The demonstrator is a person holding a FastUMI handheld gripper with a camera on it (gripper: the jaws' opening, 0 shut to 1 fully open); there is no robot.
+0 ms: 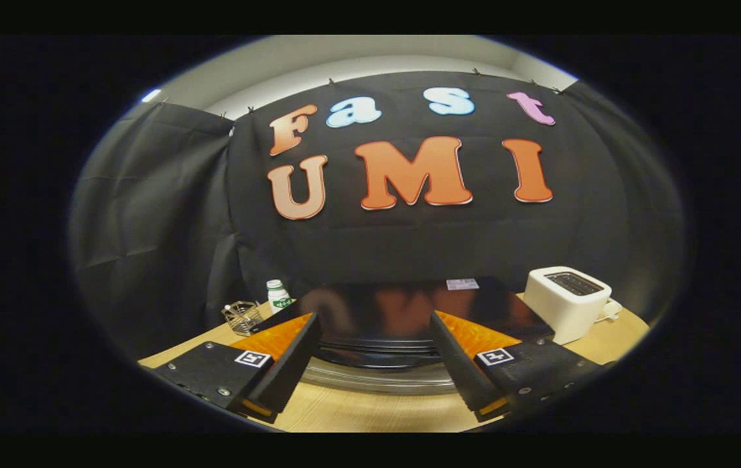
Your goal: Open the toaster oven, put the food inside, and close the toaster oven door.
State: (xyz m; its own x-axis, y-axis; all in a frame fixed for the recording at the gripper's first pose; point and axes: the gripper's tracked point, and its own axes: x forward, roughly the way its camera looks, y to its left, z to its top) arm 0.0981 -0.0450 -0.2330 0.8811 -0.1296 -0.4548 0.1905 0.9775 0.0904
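Gripper view puts the toaster oven point(403, 312) dead ahead of my empty, spread gripper point(370, 364), its long top running crosswise.

oven point(403, 312) ahead of claw point(374, 364) | toaster point(565, 302) right | bottle point(277, 294), basket point(242, 316) left

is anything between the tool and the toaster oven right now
Nothing visible is. The tool hangs open with its fingers spread, and the toaster oven sits just ahead of them, its glossy black top showing in the gap. The white toaster, bottle and wire basket stand off to the sides.
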